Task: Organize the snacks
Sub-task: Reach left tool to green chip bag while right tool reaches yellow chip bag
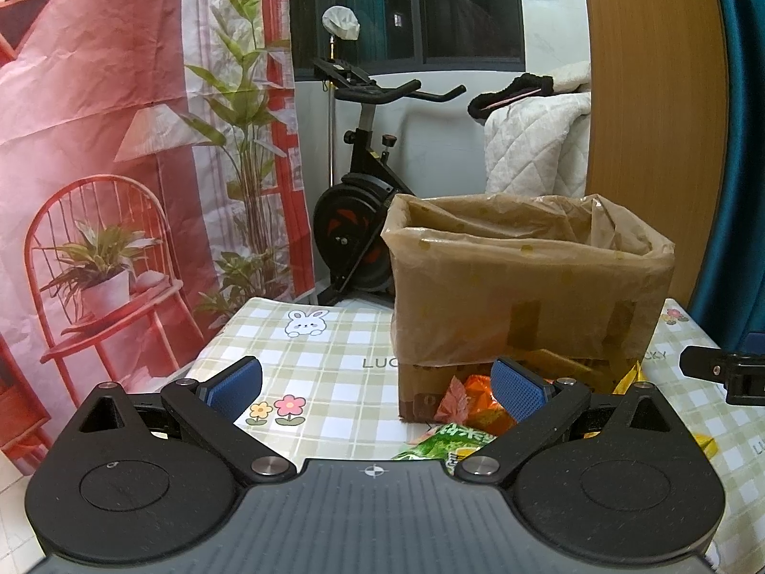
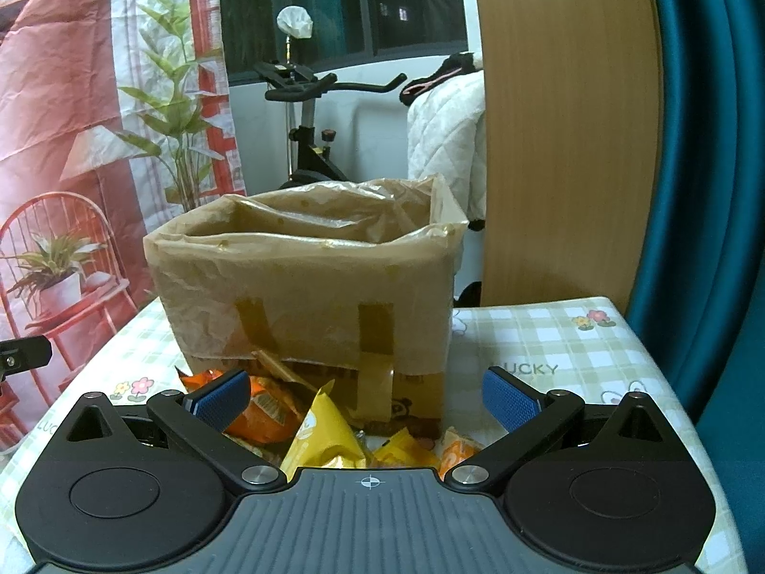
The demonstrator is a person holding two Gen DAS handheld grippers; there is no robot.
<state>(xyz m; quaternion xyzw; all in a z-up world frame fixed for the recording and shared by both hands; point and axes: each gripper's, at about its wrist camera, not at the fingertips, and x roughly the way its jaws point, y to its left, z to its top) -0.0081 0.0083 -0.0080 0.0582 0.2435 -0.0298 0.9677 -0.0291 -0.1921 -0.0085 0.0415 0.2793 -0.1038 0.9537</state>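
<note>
A cardboard box lined with a brown plastic bag (image 1: 521,282) stands on the checked tablecloth; it also shows in the right wrist view (image 2: 306,282). Snack packets lie in front of it: an orange packet (image 1: 478,404), a green packet (image 1: 444,445), a yellow packet (image 2: 320,435), an orange packet (image 2: 267,416) and small yellow and orange ones (image 2: 420,449). My left gripper (image 1: 377,387) is open and empty, just short of the packets. My right gripper (image 2: 366,399) is open and empty above the yellow packet. The right gripper's edge shows at the left view's right side (image 1: 717,373).
The table (image 1: 325,354) has its far edge close behind the box. Behind it stand an exercise bike (image 1: 363,191), a printed backdrop (image 1: 119,143) at left, a wooden panel (image 2: 569,134) and a teal curtain (image 2: 707,191) at right.
</note>
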